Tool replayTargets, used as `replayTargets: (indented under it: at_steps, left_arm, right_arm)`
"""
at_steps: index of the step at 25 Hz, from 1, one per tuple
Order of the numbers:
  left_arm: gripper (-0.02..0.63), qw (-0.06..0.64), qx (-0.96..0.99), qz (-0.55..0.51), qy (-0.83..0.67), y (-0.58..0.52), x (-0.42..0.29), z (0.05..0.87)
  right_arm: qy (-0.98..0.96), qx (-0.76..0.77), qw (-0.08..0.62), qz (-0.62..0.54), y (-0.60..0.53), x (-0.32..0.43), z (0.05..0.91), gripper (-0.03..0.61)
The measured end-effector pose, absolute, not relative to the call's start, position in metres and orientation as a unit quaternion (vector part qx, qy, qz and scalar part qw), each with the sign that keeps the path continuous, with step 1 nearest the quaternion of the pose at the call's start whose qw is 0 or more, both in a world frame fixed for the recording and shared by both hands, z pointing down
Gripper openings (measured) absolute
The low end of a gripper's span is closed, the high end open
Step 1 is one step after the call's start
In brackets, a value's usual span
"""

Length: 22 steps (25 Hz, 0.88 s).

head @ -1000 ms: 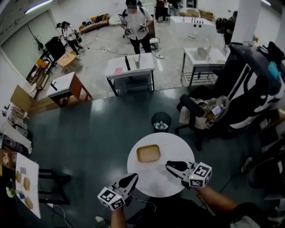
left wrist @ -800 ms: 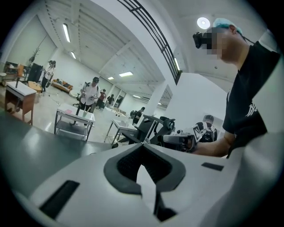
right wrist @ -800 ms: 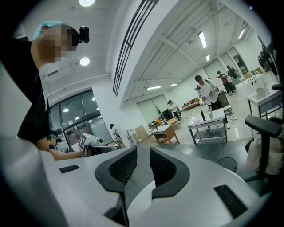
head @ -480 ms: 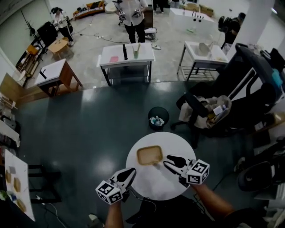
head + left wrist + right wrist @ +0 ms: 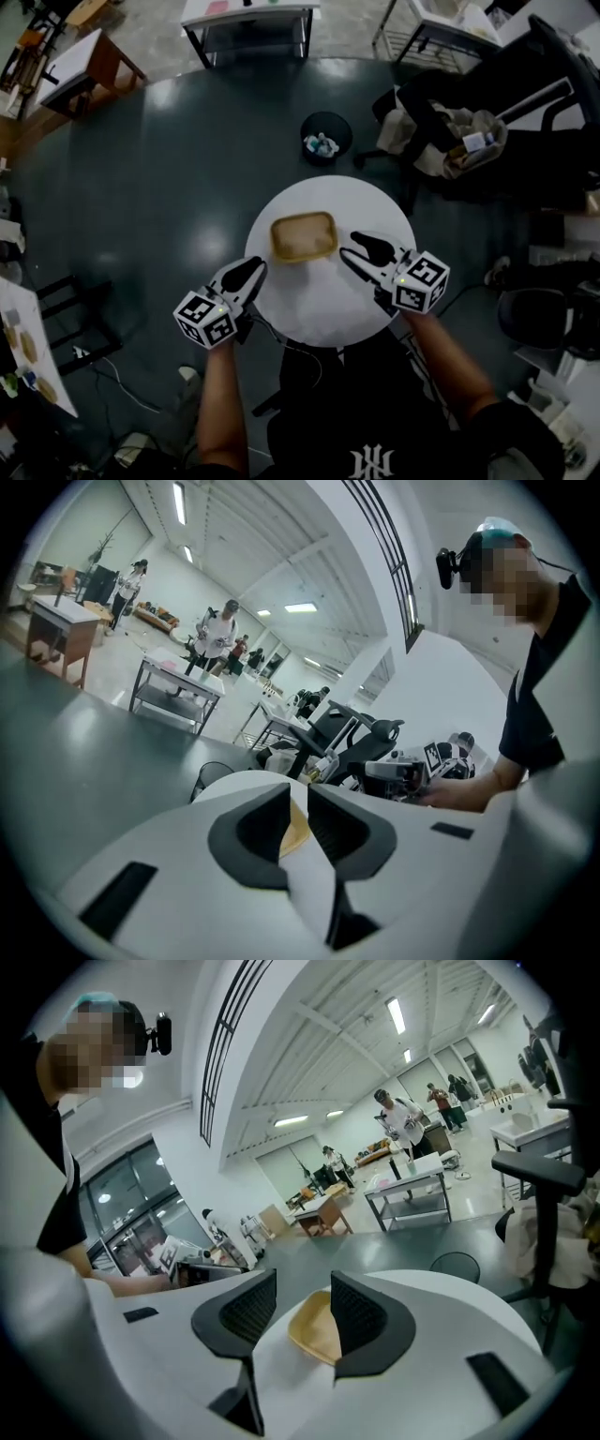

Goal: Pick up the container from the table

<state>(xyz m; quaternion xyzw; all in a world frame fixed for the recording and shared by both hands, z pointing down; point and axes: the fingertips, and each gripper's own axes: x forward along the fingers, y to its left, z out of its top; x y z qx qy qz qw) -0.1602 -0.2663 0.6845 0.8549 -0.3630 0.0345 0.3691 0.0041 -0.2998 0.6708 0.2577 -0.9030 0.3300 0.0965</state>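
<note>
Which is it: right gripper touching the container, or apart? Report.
Apart. Right gripper view: the right gripper, jaws empty and just opened, stands short of the container, bare table between.

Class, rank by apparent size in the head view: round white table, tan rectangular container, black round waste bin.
1. Round white table.
2-3. Tan rectangular container and black round waste bin look alike; the bin is farther, on the floor, so unranked.

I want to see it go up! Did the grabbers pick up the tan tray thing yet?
Not yet. Done: the left gripper and right gripper flank the tan container, which lies flat on the round white table. In hand: nothing; both pairs of jaws have just been opening, with no pad pressing on it. Left: grip the container and lift it.
</note>
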Motion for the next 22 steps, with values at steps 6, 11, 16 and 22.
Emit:
replayTargets:
  at_steps: [6,11,16,22]
  left_arm:
    - [0.085,0.421,0.825,0.08,-0.369,-0.257,-0.154,0.729]
    - [0.107,0.442,0.812,0.099,-0.369,-0.269,-0.151,0.758]
    - [0.126,0.468,0.796,0.113,-0.367,-0.278,-0.152,0.787]
    - [0.126,0.507,0.775,0.107,-0.362,-0.279,-0.15,0.807]
  right_arm:
    - [-0.869,0.284,0.108,0.39,-0.308,0.025,0.725,0.195]
    - [-0.853,0.284,0.125,0.42,-0.317,0.022,0.766,0.195]
    - [-0.835,0.275,0.152,0.452,-0.313,0.012,0.802,0.195]
    - [-0.814,0.279,0.167,0.482,-0.311,0.012,0.821,0.195]
